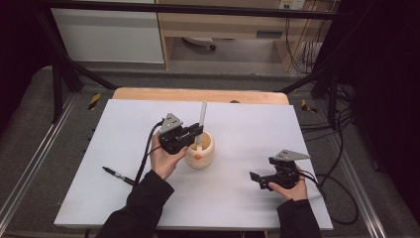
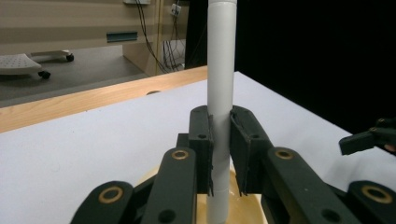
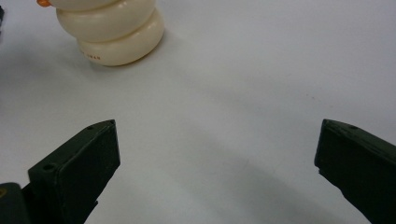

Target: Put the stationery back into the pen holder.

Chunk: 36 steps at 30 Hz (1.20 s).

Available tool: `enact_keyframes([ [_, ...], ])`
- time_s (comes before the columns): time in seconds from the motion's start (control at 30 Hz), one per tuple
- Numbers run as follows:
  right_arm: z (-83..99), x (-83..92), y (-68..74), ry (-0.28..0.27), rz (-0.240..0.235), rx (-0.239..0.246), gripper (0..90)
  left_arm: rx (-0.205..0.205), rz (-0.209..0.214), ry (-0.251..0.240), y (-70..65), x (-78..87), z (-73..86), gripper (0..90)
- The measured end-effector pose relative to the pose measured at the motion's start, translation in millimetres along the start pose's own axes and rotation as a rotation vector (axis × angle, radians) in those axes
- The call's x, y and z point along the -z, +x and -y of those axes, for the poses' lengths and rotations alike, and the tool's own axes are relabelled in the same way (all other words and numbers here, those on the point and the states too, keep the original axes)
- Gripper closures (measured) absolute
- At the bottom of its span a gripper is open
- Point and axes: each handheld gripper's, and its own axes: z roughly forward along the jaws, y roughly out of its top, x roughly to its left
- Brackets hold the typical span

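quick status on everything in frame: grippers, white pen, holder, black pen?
left gripper: shut on the white pen
right gripper: open, nothing between the jaws
white pen: upright, lower end over or in the holder's mouth
cream holder: upright on the white table
black pen: lying flat on the table, untouched

Two pens [image 1: 202,119] [image 1: 118,175], one cream holder [image 1: 200,154], two grippers [image 1: 197,130] [image 1: 255,179].

Cream pot [image 1: 200,151] blocks centre; black pen [image 1: 118,175] left; rest of mat [image 1: 247,124] open.
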Motion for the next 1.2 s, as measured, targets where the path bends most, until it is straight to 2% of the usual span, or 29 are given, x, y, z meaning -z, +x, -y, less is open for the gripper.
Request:
enact_keyframes([
  [0.17,0.1,0.2,-0.2,0.001,0.0,0.005,0.9,-0.011,0.003,0.018,1.4,-7.5,10.9,78.9],
  [0.47,0.2,-0.4,-0.2,0.002,0.002,0.006,0.9,-0.006,0.008,0.044,4.2,-11.3,25.1,78.8],
  [0.63,0.2,-0.5,-0.2,0.004,0.002,0.005,0.9,-0.012,0.013,0.053,3.2,-12.4,29.7,78.8],
  [0.97,0.1,-0.3,-0.4,0.003,0.003,0.005,1.0,-0.008,0.035,0.109,3.0,-14.3,34.7,78.0],
  [1.07,0.2,-0.3,-0.1,0.002,0.001,0.004,1.0,-0.029,0.04,0.116,4.2,-13.9,34.9,67.4],
  [1.2,0.1,-0.2,0.0,0.002,0.0,0.002,0.9,-0.053,0.03,0.14,6.3,-9.2,33.5,61.0],
])
